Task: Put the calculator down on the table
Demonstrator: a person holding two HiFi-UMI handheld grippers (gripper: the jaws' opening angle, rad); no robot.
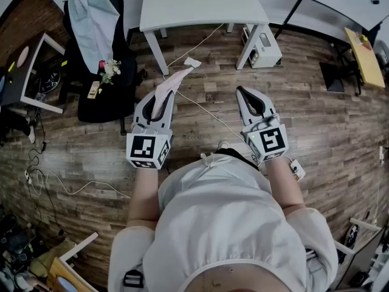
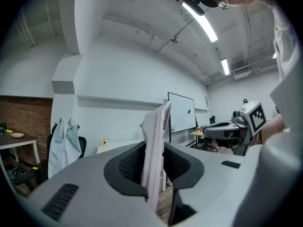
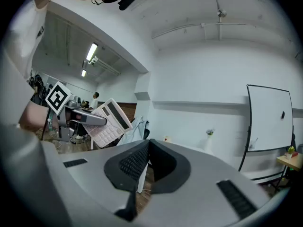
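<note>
Pale pink, flat plastic calculator [image 1: 172, 83], pinched edge-on between the jaws of the left gripper [image 1: 161, 101] and poking forward past the jaw tips. Hangs in the air over the brown wood-plank floor [image 1: 304, 120], short of the white rectangular bench [image 1: 200, 5] and not touching it. Seen from the right gripper view as a tilted slab with rows of pale keys and a dark display strip. Jaws of the left gripper parted only by the thickness of the casing, black ribbed pads pressing on both faces.

Just to the right, at about the same height, the right gripper [image 1: 240, 91]: jaws pressed together, nothing between them.

On the floor under both grippers, a thin white cable [image 1: 206, 108] trailing toward the bench legs. Further left, a black office chair [image 1: 106, 90] draped with a light blue garment [image 1: 91, 17]. Against the far wall in the right gripper view, a black-framed whiteboard [image 3: 270, 122].
</note>
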